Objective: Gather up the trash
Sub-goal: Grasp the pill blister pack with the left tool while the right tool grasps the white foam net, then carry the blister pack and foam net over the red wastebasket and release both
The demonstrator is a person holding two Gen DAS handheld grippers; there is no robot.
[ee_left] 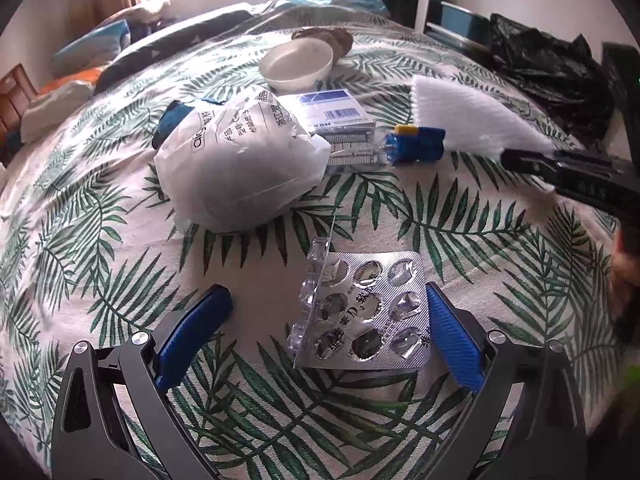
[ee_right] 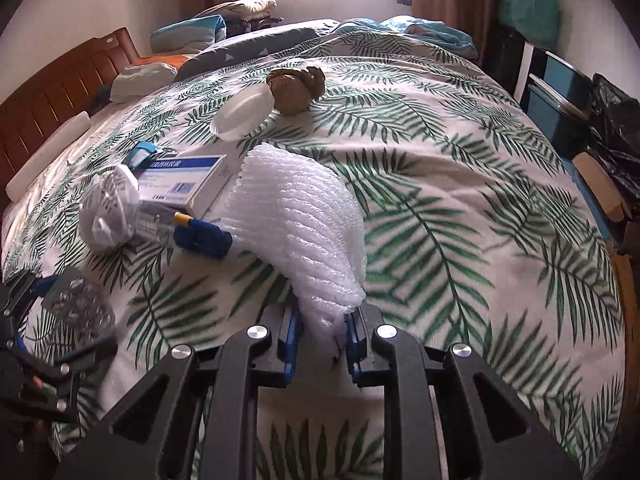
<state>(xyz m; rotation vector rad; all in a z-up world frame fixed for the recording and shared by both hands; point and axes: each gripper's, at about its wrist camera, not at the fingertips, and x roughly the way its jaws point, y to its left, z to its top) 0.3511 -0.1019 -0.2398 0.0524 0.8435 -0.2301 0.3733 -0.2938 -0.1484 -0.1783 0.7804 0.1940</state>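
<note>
Pinching a white foam sheet (ee_right: 296, 220) at its lower end, the right tongs (ee_right: 322, 338) sit bottom centre of the right wrist view — jaws pressed together on the foam, which fans up and left over the leaf-print bedspread (ee_right: 460, 184). Left tongs (ee_left: 330, 322) are spread wide at bottom centre of the left wrist view, a silver blister pack (ee_left: 362, 312) lying between the blue pads, its right edge at the right pad, contact unclear. Above it — a white plastic bag (ee_left: 240, 168), a blue-and-white box (ee_left: 332, 110), a blue clip (ee_left: 416, 144) and a white bowl (ee_left: 296, 62). Black trash bag (ee_left: 552, 76) at upper right.
</note>
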